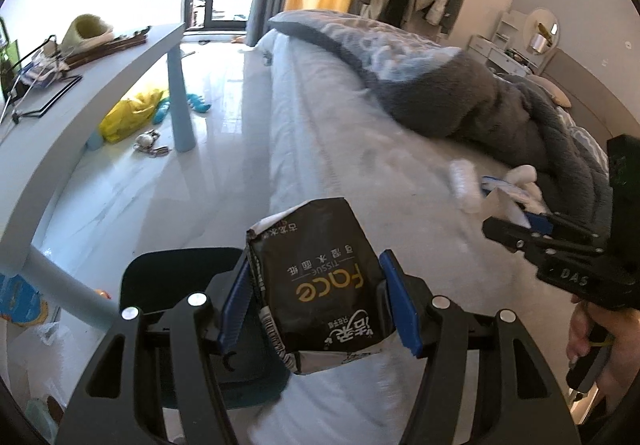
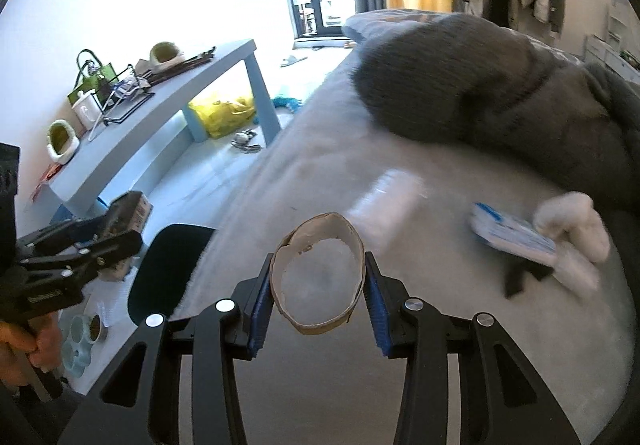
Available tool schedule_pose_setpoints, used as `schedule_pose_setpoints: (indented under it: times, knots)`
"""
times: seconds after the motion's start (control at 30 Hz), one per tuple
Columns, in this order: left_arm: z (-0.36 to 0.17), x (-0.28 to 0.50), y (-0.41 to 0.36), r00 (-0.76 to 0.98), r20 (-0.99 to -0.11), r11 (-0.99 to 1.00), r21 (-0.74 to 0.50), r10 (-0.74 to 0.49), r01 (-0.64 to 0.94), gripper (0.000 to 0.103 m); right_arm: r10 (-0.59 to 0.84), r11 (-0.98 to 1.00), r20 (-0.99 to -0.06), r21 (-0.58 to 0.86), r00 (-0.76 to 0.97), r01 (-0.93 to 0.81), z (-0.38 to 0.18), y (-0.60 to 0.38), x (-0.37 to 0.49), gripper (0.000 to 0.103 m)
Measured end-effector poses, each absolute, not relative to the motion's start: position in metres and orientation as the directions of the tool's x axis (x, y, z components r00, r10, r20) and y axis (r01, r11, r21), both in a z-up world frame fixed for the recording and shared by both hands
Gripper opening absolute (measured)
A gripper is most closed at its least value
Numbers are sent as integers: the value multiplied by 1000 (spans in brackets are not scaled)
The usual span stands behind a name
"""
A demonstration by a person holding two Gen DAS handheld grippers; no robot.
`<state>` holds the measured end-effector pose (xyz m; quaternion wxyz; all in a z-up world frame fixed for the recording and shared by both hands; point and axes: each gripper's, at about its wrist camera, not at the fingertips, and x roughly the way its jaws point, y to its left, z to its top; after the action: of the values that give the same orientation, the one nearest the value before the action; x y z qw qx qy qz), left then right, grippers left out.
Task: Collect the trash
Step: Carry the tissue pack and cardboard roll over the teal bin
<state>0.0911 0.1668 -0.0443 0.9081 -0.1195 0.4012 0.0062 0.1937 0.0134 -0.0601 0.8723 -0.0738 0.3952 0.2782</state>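
A crumpled black tissue packet with gold "Face" lettering [image 1: 320, 285] is clamped between the blue pads of the left hand-held gripper [image 1: 318, 299], held in the air above the edge of the grey-sheeted bed [image 1: 340, 133]. A flattened ring of brown cardboard, a squashed paper-roll core [image 2: 318, 281], is pinched between the blue pads of the right hand-held gripper [image 2: 318, 301], likewise held above the bed. On the bed, further in from that edge, a blue-and-white flat packet [image 2: 514, 237] is seen touching a fluffy white wad [image 2: 572, 225], with a blurred pale plastic item [image 2: 390, 201] near them; what that item is cannot be told. A dark grey plush blanket [image 2: 480, 85] is heaped on the bed beyond these. Off the bed's edge, on the pale floor, a dark green chair seat [image 2: 168, 269] is seen, and beyond it a light blue desk [image 2: 168, 117] carrying clutter. Under the desk a yellow plastic bag [image 2: 224, 113] is lying
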Motion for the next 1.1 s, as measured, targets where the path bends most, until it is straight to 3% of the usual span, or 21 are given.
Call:
schedule_pose_setpoints:
  times: [1.1]
  knots:
    - [-138, 57, 282, 486, -871, 950, -208, -70, -234, 65, 545, 684, -738, 116, 399, -720, -72, 188, 166, 42]
